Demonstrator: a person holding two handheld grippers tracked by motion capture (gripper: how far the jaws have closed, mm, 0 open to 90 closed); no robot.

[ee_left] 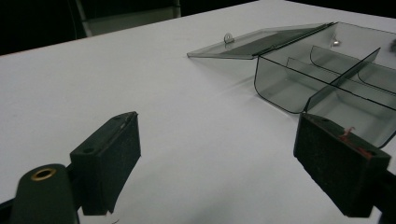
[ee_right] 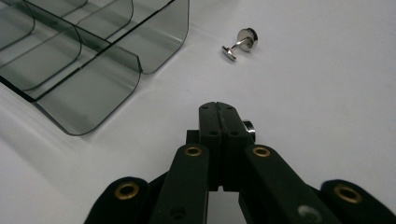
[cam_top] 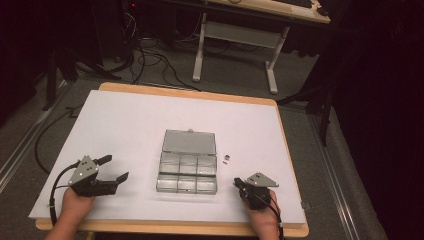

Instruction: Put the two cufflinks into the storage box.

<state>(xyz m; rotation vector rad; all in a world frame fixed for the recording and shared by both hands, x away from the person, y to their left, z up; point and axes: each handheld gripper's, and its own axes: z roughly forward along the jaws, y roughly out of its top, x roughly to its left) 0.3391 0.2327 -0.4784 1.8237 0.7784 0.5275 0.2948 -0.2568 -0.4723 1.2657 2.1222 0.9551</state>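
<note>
Small silver stud (ee_right: 240,43) lies loose on white surface (cam_top: 125,125) just beside open clear compartment box (cam_top: 187,167), ahead of right gripper (ee_right: 219,108), jaws pressed shut with metal piece peeking beside them; left gripper (cam_top: 112,169) jaws wide apart, empty.

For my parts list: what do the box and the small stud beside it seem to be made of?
Box: likely hard plastic, smoke-tinted and glossy; the table shows through its walls. Stud: probably polished metal, silvery with bright reflections.

Smoky grey clear box (cam_top: 186,167); shiny silver stud (ee_right: 241,43); white table (cam_top: 125,130); black tools.
</note>
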